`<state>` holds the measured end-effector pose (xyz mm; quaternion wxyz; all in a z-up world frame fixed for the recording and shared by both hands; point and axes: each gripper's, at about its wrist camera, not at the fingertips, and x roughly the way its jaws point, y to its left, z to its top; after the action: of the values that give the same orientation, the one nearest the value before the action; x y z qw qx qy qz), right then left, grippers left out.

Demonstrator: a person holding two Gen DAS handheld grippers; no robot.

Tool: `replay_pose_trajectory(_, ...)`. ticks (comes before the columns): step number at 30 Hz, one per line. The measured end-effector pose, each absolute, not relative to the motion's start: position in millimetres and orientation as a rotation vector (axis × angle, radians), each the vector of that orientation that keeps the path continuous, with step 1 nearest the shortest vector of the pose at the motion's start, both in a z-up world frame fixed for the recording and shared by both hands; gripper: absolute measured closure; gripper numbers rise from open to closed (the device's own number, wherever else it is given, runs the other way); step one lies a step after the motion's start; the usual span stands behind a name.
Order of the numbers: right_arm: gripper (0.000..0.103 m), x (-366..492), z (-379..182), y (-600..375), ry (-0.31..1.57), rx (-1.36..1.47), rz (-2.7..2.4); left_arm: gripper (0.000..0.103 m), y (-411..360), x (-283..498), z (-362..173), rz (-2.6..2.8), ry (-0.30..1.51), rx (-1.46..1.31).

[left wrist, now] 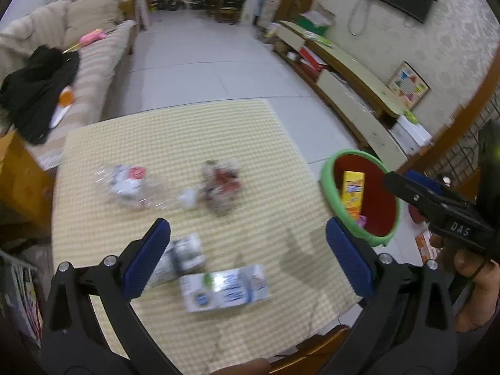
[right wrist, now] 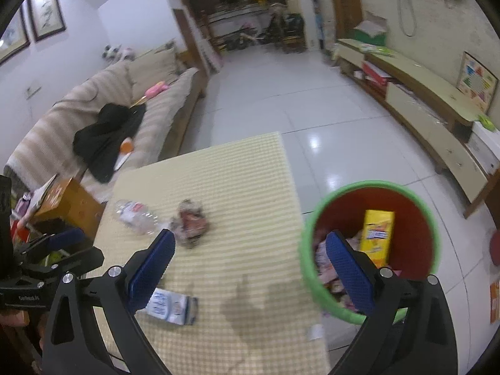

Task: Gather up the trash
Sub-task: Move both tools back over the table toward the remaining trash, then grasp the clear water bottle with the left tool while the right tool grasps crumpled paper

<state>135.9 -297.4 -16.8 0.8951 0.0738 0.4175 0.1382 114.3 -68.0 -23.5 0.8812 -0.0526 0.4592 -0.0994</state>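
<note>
A table with a yellow checked cloth [left wrist: 187,131] holds trash: a crushed clear bottle [left wrist: 128,184], a crumpled reddish wrapper [left wrist: 220,187], a grey crumpled pack [left wrist: 182,256] and a white-blue milk carton [left wrist: 225,287]. My left gripper [left wrist: 247,259] is open and empty above the carton. My right gripper [right wrist: 250,262] is open and empty at the table's right edge, its right finger over the green-rimmed red bin [right wrist: 418,215]. The bin holds a yellow box [right wrist: 376,237] and wrappers. The bottle [right wrist: 137,217], wrapper [right wrist: 192,226] and carton [right wrist: 172,306] show in the right wrist view too.
A striped sofa [right wrist: 93,103] with a black garment [right wrist: 106,137] stands left of the table. A low TV cabinet [right wrist: 422,100] runs along the right wall. The floor is white tile [right wrist: 281,93]. A wooden stand with clutter [right wrist: 68,200] is at the table's left.
</note>
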Motion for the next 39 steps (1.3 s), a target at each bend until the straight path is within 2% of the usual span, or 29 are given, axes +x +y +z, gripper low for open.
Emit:
replay_pose_trajectory(9,0.009,133,-26,-230,0.899,0.090,0.372,0.006,-5,88,-43,-0.136,0.995,-0.159)
replay_pose_trajectory(19,0.009,121,-49,-216,0.963,0.048,0.388,0.006,17,90,-79,-0.116,1.074,-0.184)
replay_pose_trajectory(32,0.009,166,-63,-192,0.985,0.033,0.412,0.006,47,145,-85,0.010,1.042,-0.328)
replay_pose_trajectory(39,0.009,206,-89,-169,1.023,0.010,0.443,0.006,67,187,-107,0.107,1.057,-0.478)
